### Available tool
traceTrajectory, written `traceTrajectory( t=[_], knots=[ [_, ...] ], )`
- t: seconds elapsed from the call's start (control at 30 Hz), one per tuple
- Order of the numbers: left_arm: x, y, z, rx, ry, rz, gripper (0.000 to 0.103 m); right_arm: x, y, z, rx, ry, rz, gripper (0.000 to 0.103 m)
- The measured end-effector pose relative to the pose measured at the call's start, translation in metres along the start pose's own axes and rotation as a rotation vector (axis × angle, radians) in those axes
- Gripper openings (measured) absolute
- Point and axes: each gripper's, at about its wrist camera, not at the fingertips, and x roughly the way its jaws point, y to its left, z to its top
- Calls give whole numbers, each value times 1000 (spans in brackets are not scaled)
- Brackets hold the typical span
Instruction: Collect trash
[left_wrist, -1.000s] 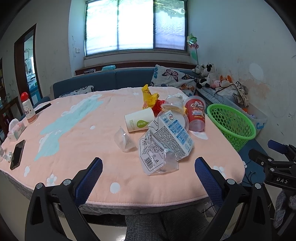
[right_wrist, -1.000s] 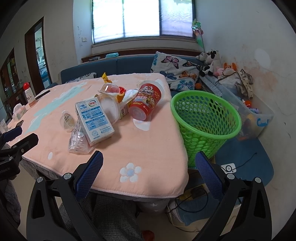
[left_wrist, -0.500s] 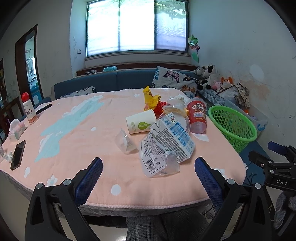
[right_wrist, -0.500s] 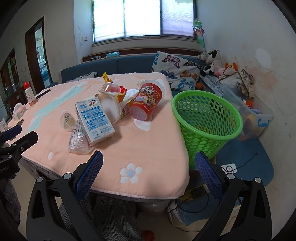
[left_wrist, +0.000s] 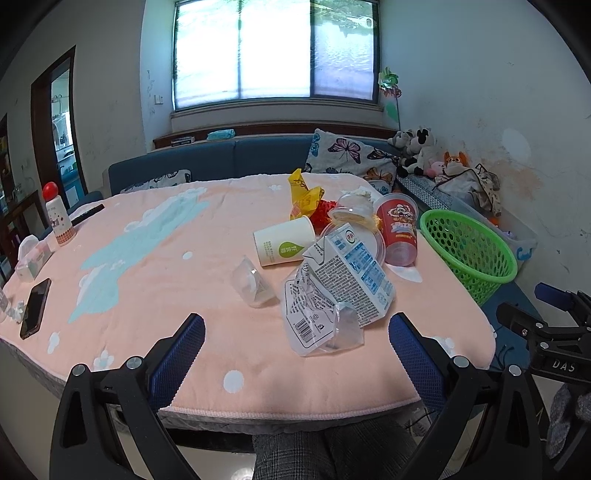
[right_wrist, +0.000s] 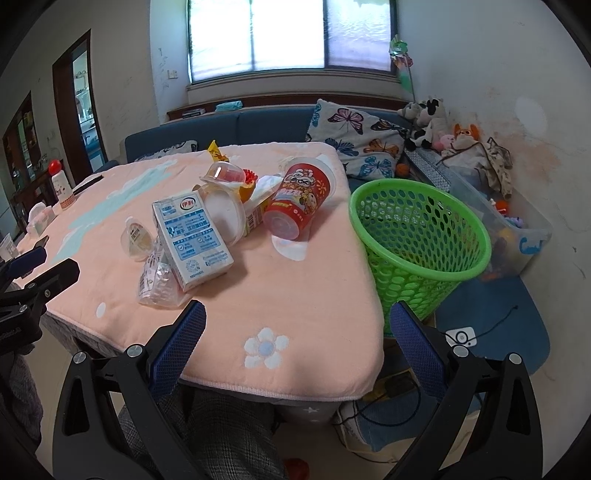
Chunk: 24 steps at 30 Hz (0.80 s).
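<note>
- Near the tabletop's front edge, a milk carton (left_wrist: 349, 275) is seen lying ahead of the left gripper (left_wrist: 295, 354), long axis pointing away.
- Both the left and the right gripper (right_wrist: 297, 345) are held wide and empty.

The bench (left_wrist: 155, 258), under a pink cloth, carries a litter heap around the milk carton (left_wrist: 351, 273): a paper cup (left_wrist: 284, 245) behind it, a red cup (left_wrist: 399, 232) beside it, clear wrappers (left_wrist: 314, 321) in front. Far left lies what looks like a phone (left_wrist: 35, 308).
</note>
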Motion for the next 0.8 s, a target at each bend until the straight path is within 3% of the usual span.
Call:
traceTrajectory(
  t=[0.8],
  knots=[
    [23, 24, 12, -37, 30, 18, 97, 34, 5, 25, -13, 41, 67, 99]
  ],
)
